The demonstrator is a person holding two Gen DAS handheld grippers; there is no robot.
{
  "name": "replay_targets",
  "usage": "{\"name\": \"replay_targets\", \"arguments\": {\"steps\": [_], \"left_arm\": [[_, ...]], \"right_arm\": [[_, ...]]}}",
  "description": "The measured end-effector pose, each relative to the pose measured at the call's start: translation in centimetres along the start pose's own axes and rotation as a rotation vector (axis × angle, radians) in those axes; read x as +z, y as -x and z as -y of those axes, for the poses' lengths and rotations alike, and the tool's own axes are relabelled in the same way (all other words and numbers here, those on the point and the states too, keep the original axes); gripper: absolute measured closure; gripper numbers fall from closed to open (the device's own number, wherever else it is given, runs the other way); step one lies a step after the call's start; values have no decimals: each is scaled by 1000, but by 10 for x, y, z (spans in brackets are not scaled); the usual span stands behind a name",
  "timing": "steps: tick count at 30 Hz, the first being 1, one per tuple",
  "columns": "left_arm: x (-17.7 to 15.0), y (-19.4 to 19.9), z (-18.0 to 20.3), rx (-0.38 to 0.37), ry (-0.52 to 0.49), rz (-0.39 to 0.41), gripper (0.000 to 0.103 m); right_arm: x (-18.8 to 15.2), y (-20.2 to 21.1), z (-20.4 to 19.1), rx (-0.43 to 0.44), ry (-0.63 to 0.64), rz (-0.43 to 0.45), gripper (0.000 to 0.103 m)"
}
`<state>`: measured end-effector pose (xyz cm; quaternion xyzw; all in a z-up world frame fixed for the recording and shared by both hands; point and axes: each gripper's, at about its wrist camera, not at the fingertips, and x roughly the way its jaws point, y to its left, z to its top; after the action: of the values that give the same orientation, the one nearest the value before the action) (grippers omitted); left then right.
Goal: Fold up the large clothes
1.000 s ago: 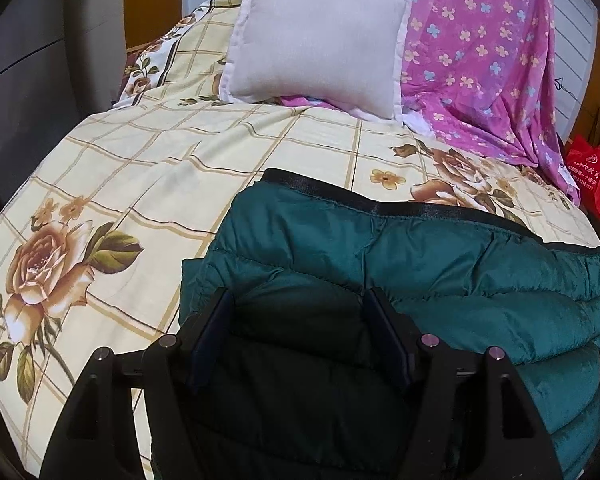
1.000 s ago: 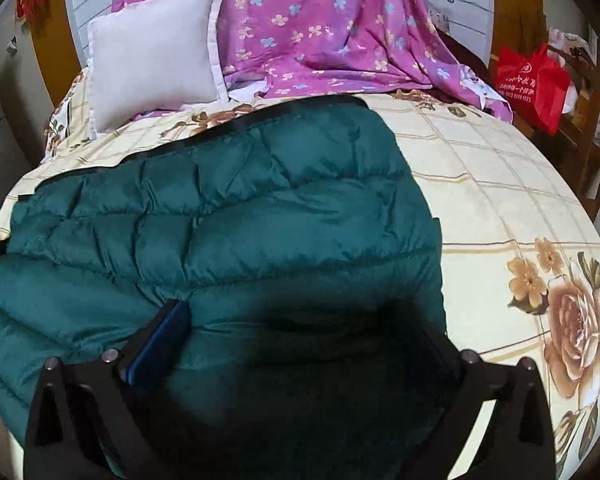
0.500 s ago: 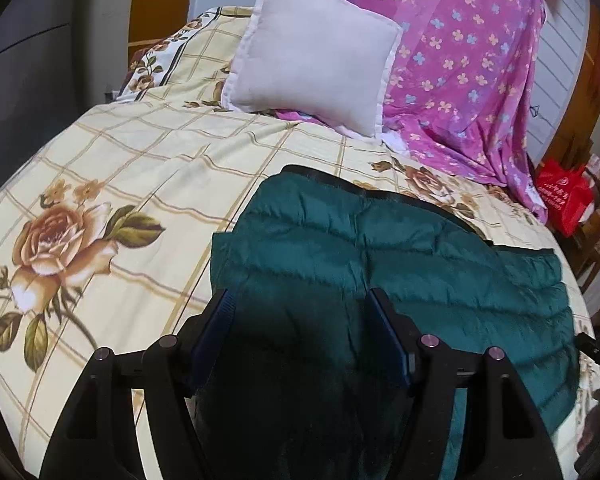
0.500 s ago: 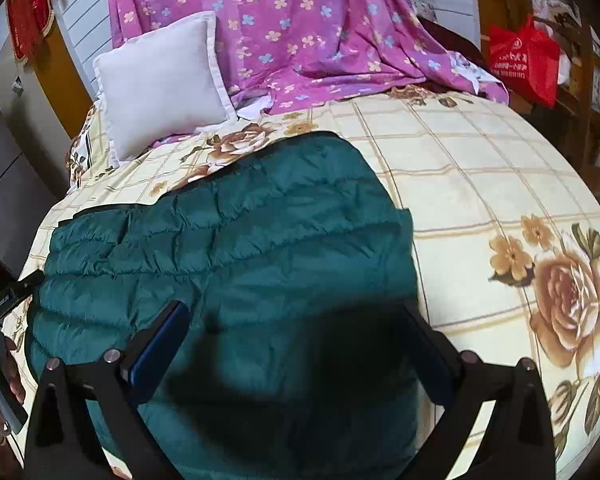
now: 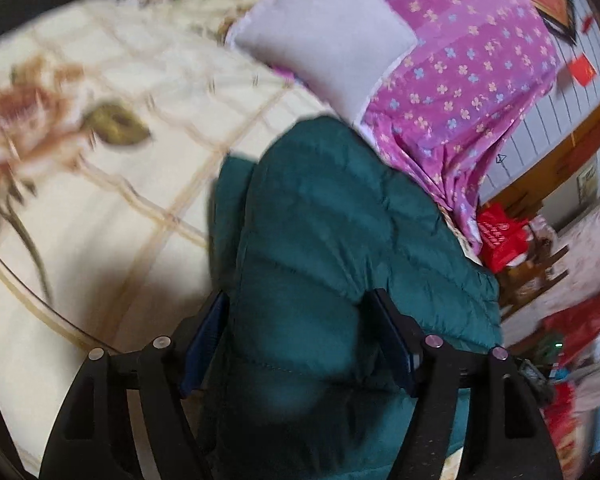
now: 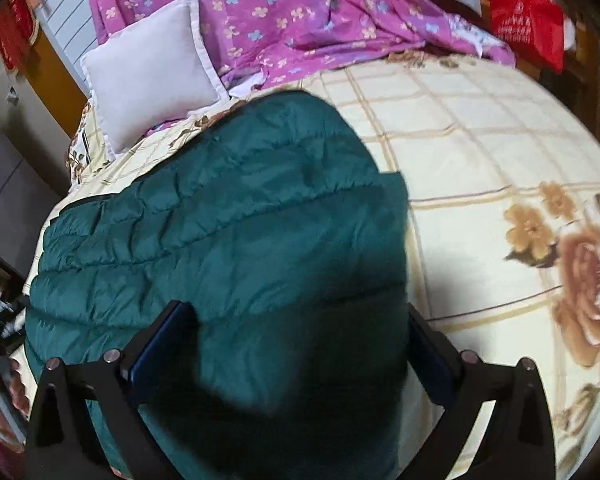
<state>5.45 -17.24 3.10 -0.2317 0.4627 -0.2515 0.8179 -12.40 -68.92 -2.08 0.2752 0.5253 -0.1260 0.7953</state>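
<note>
The green jacket (image 6: 228, 240) lies on the flowered bedsheet (image 6: 480, 152) and fills the gap between the fingers of the right gripper (image 6: 296, 356), which stand wide apart. The left gripper (image 5: 300, 340) also has jacket (image 5: 320, 240) cloth bunched between its fingers — clamped or not, I cannot tell. Far ahead of both are a white pillow (image 6: 148, 72), a pink blanket (image 6: 300, 12) and a red bag (image 6: 528, 20) — its white writing is too small to read.

Dark teal quilted puffer jacket (image 6: 236, 240) on the bed

Padded, with horizontal stitched channels and a black trim strip along its far edge, it lies spread across the floral checked sheet. In the left wrist view the jacket (image 5: 320, 240) bunches upward, one layer lapped over another at its left side.
</note>
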Motion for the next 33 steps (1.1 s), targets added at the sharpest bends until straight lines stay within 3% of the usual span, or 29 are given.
{"name": "replay_targets", "arguments": {"steps": [10, 15, 21, 26, 31, 33], "left_arm": [[-5, -19, -10, -59, 71, -5, 34], [-4, -19, -11, -63, 62, -20, 33], [-5, -20, -12, -76, 53, -1, 31], [-3, -24, -7, -70, 27, -6, 31], [-9, -20, 9, -6, -33, -14, 49], [-11, -14, 19, 21, -72, -8, 61]], "right_arm": [[16, -28, 1, 53, 12, -67, 0], [16, -7, -2, -8, 77, 24, 0], [20, -36, 23, 136, -54, -73, 0], [21, -39, 17, 133, -23, -73, 0], [7, -30, 2, 147, 32, -45, 6], [2, -21, -2, 143, 41, -10, 20]]}}
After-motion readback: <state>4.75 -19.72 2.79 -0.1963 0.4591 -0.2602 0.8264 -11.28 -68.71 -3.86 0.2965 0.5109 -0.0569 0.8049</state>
